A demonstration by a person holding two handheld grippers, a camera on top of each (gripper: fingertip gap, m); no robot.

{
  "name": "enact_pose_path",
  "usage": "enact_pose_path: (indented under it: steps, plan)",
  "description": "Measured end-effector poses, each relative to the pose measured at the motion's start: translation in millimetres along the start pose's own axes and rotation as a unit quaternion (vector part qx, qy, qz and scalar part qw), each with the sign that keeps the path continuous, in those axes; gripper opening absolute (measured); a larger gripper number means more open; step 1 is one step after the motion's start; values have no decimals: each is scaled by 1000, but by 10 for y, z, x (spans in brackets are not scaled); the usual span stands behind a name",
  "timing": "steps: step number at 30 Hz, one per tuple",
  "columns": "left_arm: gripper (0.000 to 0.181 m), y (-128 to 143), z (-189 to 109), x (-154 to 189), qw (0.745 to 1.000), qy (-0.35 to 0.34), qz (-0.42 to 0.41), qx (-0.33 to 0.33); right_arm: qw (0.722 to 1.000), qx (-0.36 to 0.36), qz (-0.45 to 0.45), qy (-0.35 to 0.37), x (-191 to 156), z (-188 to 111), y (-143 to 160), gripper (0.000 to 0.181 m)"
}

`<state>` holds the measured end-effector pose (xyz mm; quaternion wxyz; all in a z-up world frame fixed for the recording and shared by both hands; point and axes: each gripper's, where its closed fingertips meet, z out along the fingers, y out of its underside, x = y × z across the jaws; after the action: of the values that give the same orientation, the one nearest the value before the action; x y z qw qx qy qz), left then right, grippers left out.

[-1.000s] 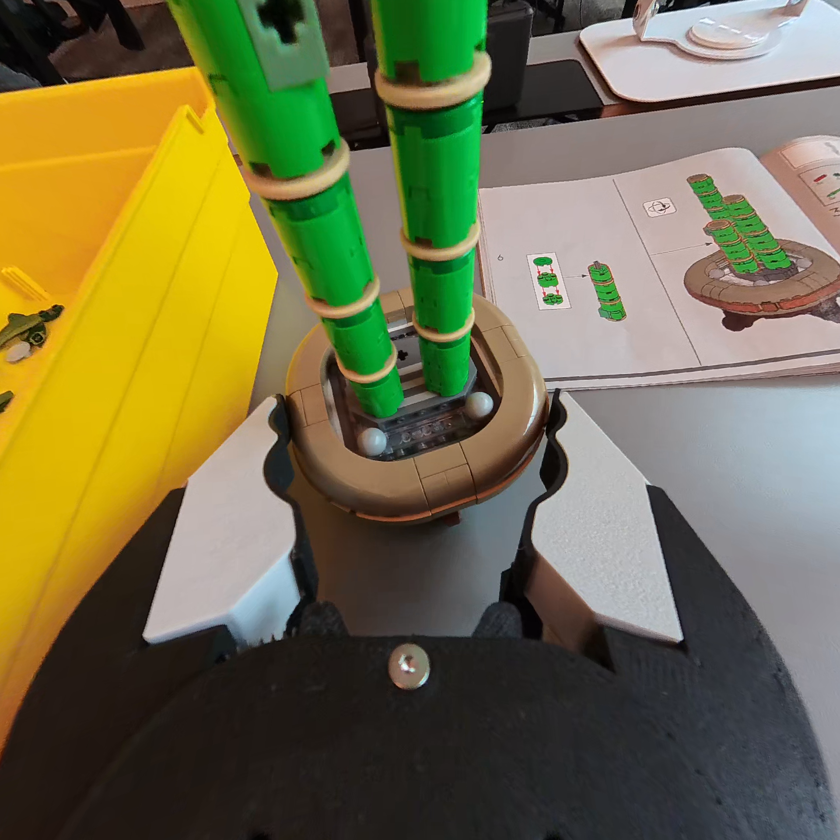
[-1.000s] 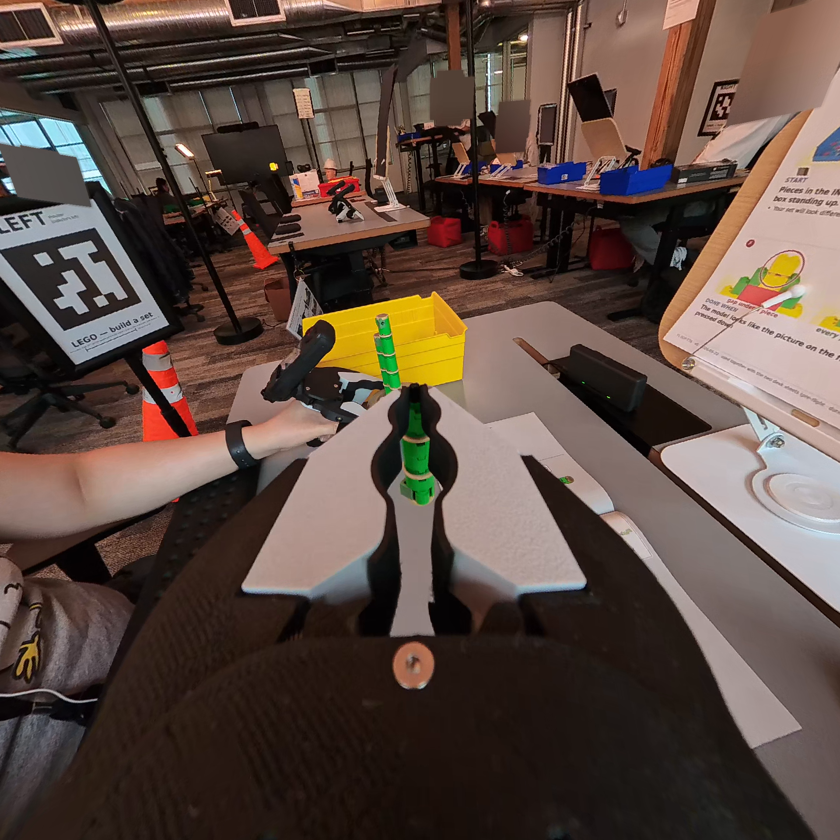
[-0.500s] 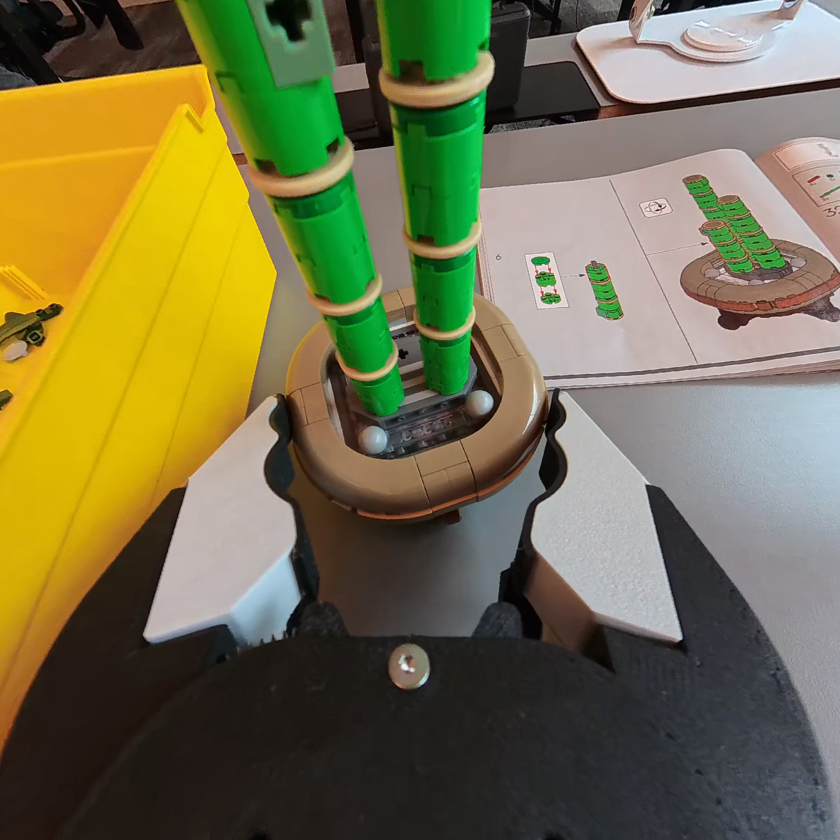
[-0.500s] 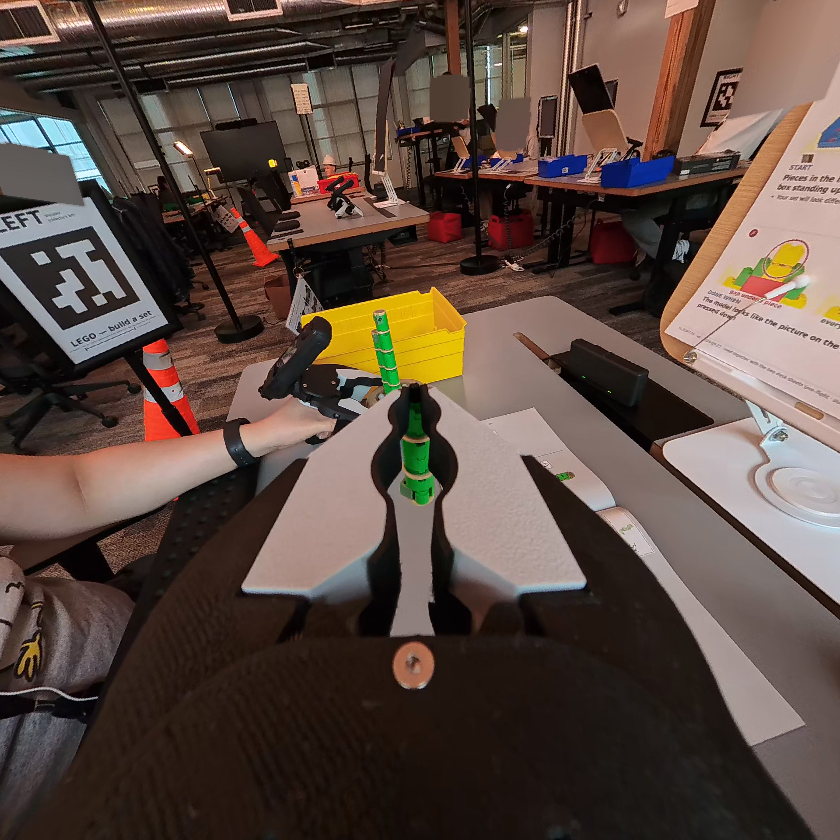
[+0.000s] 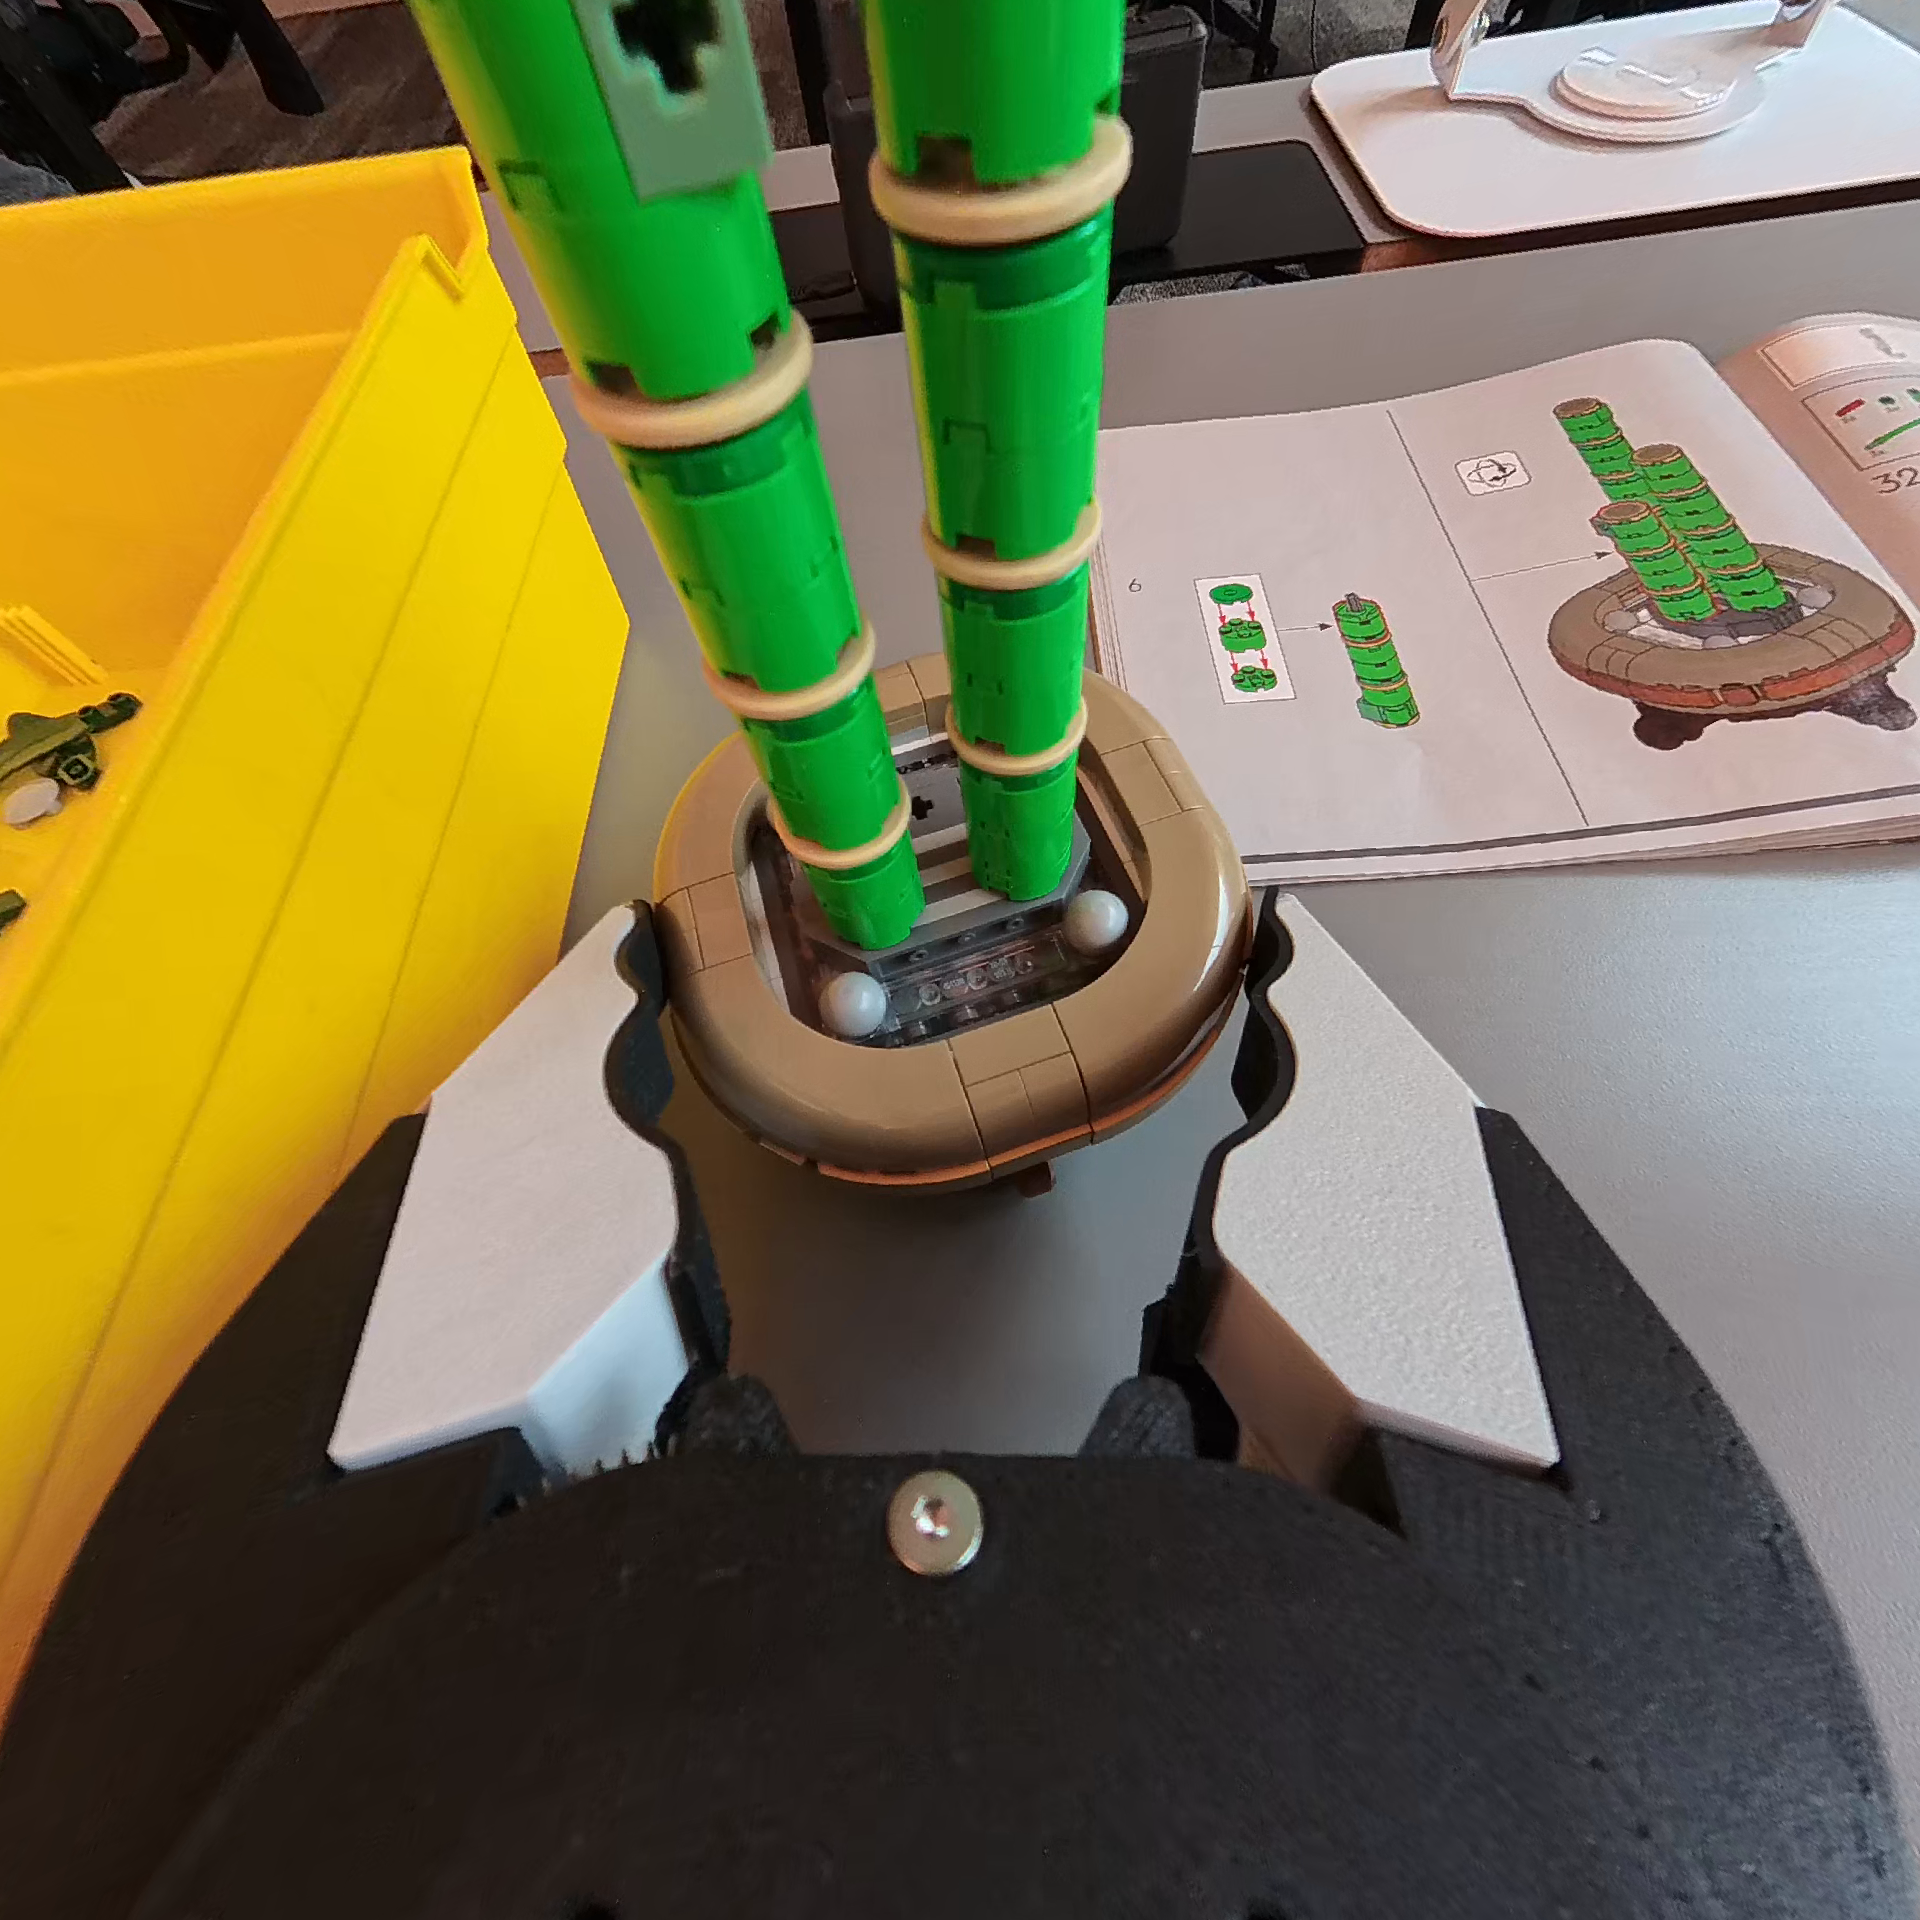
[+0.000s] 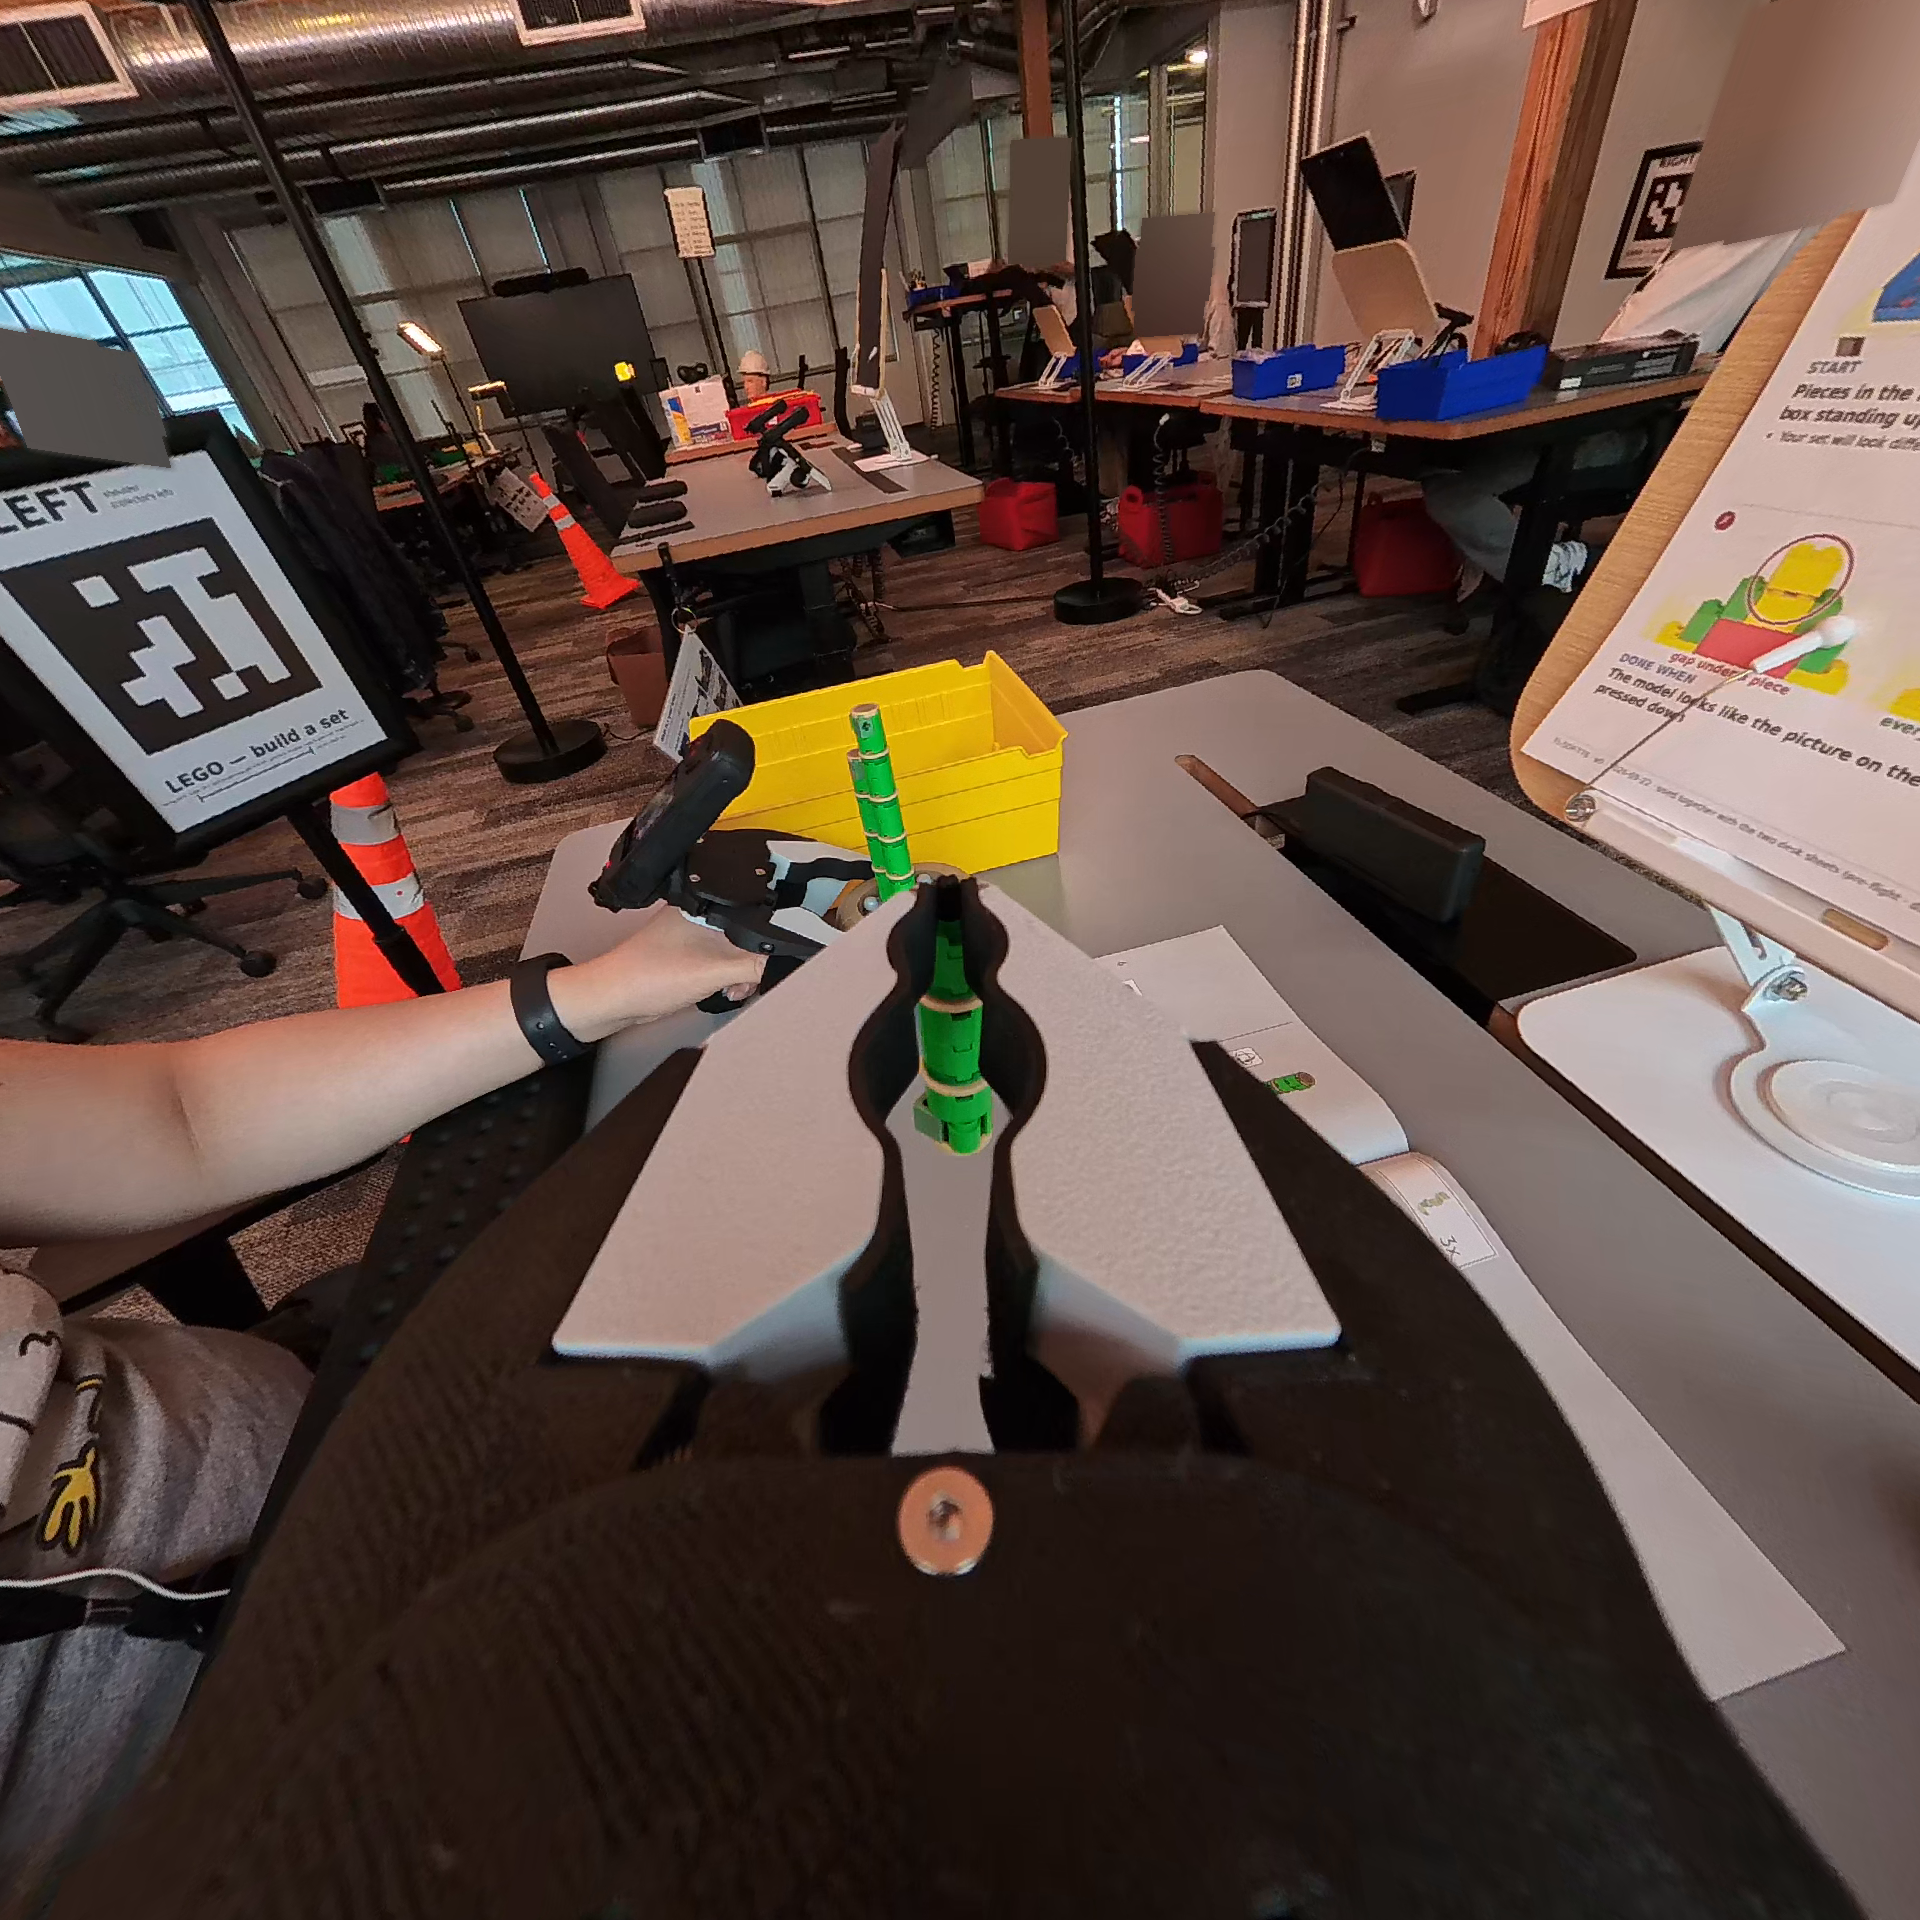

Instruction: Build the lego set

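Note:
A round tan pot base [image 5: 951, 1081] stands on the grey table with two tall green bamboo stalks [image 5: 748, 582] ringed in cream rising from its grey middle. My left gripper [image 5: 945, 956] is shut on the pot base, one finger on each side. My right gripper [image 6: 945, 904] is shut on a shorter green bamboo stalk [image 6: 951, 1070], held in the air above the table. In the right wrist view the pot with its stalks [image 6: 878, 810] and the left gripper [image 6: 748, 894] show farther off, held by a person's hand.
A yellow parts bin [image 5: 208, 644] stands close to the left of the pot, with small dark pieces inside. An open instruction booklet [image 5: 1455, 644] lies to the right. A white stand base [image 5: 1621, 114] and a black box [image 6: 1392, 842] sit at the table's far side. About 40 centimeters separates my left fingertips from my right.
The left gripper and pot have barely moved. The right gripper with its stalk has shifted slightly; the held stalk stays between the fingers.

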<state>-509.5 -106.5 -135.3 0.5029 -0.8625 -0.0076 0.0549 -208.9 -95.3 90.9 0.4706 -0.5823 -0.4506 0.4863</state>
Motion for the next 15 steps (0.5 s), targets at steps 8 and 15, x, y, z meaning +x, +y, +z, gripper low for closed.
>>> enact_pose_path:
  steps: [8,15]
  plan:
    - [111,29,-54,31,1000,4,2,-3,1000,-2,1,1,8,-1,10,3]
    - [110,102,-185,107,1000,14,7,-14,1000,-3,1,2,18,-9,10,3]
